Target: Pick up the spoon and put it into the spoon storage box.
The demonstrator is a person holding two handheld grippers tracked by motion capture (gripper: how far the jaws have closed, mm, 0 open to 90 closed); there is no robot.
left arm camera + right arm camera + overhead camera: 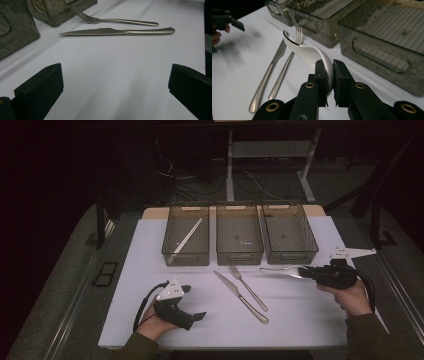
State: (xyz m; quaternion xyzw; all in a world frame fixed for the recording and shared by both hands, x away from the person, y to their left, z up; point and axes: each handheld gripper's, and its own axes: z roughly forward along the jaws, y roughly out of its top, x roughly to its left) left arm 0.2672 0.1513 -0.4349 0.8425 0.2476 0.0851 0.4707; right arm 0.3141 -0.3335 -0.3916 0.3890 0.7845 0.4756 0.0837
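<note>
Left hand-held gripper [192, 302]: lower left of the high view, resting low over the desk [135, 270] in the person's left hand [152, 325]; its jaws stand wide apart with bare white desk between them, nothing held.
Left bin [185, 234]: upper left of the row of three clear bins at the middle of the high view; a pale stick [186, 239] lies slantwise inside it.
Knife [241, 296]: on the desk just below the middle bin [239, 234], running from upper left to lower right; in the left gripper view it lies across the upper part of the frame [117, 31], blade toward the left.
Fork [248, 287]: just right of the knife and near it, tines toward the bins; in the left gripper view it lies above the knife [117, 21].
Spoon [280, 270]: the held thing, a white spoon at the middle right of the high view, just below the right bin [289, 233]; in the right gripper view it rises from the jaws toward the upper left [309, 53].
Right hand-held gripper [306, 271]: right side of the high view, in the person's right hand [352, 300], pointing left; its jaws are nearly closed, clamped on one end of the spoon, which is off the desk.
</note>
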